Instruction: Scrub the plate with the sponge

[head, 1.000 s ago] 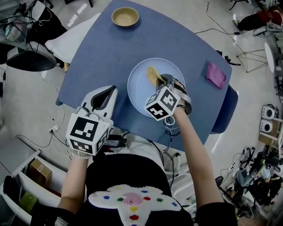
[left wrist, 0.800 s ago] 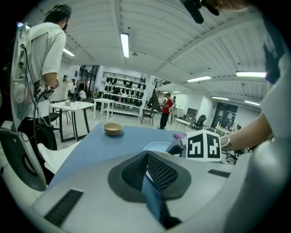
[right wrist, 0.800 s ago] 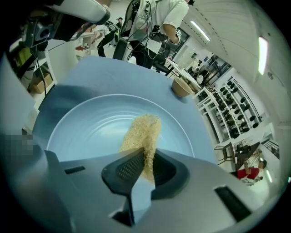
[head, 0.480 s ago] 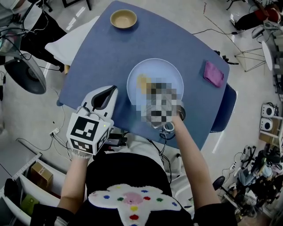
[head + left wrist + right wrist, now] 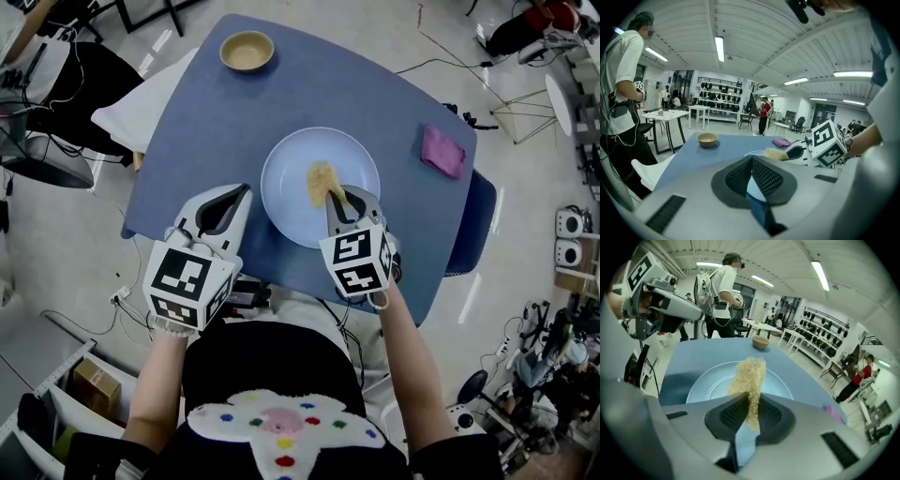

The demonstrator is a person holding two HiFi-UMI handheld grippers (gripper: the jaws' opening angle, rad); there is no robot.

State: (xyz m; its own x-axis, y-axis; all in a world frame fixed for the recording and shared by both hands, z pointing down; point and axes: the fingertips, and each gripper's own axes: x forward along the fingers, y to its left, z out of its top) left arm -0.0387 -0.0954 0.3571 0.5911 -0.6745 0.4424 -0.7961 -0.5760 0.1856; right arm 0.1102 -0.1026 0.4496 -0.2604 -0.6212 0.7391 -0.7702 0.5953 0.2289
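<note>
Sponge (image 5: 321, 180) slid to plate (image 5: 284, 183) centre — half-hidden, clamped by right gripper (image 5: 336, 200); left gripper (image 5: 237, 191) closed.

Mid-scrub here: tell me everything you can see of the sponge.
The sponge is a pale yellow-tan pad, coarse and fibrous, elongated and ragged at its edges. The right gripper is shut on its near end, so the rest sticks forward from the jaws. It lies over the middle of the round pale blue plate. Its far end seems to rest on the plate's surface, though contact is not certain. Nothing else touches it.
</note>
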